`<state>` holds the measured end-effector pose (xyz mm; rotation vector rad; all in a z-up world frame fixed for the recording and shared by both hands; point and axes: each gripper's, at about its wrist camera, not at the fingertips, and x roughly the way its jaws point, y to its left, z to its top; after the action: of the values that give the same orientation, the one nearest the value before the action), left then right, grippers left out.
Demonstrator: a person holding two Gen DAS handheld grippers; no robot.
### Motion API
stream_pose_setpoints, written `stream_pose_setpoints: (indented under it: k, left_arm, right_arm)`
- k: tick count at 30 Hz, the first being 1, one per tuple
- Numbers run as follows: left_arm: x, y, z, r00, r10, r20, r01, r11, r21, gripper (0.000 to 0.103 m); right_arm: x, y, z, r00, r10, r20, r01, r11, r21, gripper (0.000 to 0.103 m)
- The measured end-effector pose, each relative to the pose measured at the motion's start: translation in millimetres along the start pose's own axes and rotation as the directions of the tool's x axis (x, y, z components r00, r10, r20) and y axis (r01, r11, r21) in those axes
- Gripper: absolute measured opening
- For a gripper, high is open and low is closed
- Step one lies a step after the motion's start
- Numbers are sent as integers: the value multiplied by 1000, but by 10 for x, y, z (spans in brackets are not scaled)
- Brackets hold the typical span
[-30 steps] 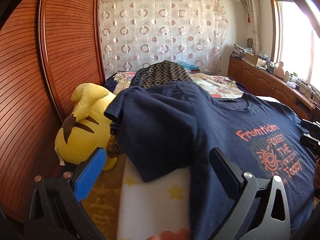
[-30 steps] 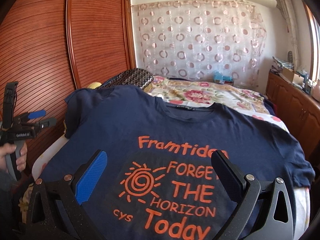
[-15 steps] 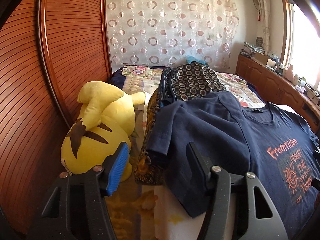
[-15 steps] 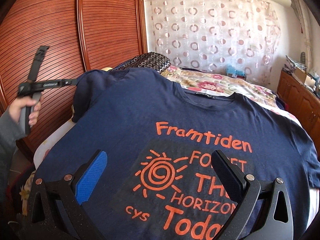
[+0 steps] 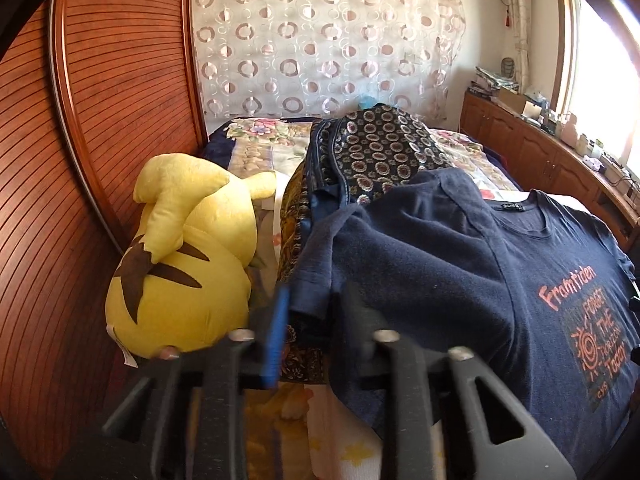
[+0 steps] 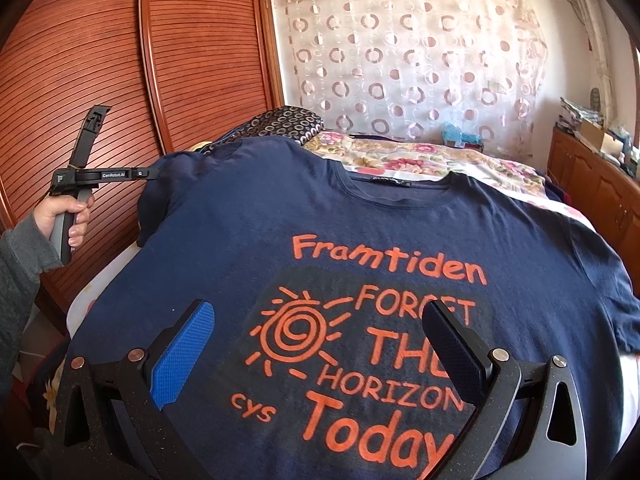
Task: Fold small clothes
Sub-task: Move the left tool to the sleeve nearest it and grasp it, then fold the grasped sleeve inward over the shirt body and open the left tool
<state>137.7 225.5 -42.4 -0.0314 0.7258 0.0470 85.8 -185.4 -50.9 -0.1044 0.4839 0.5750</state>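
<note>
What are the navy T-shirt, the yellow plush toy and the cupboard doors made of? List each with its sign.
Navy T-shirt: soft matte knit, probably cotton; it drapes and creases, with a flat orange print.
Yellow plush toy: fuzzy pile fabric, stuffed; rounded, seamed shape.
Cupboard doors: reddish-brown slatted wood or wood-look panel, slightly glossy.

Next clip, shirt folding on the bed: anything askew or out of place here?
Yes. The navy T-shirt is not lying flat: its sleeve near the left gripper is bunched up over a patterned bag. A yellow plush toy crowds that edge. Nothing looks torn or spilled.
</note>
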Motion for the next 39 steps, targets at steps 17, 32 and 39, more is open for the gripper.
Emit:
stream_pose_setpoints:
  k: [17,32,39]
  left_arm:
    - [-728,-1080,551,973,-196,126,173,970,172,5]
    - [-740,-1792,562,962,-254,98,220,937,272,32]
    - [-716,-1512,206,974,-202,102,172,953,249,62]
  right_arm:
    - [-94,-155,-37,999,-37,24,35,997,72,103]
    - [-108,-104,-90,997,-72,36,68,993,101,103]
    - [-29,-60,15,999,-40,25,38,997,74,101]
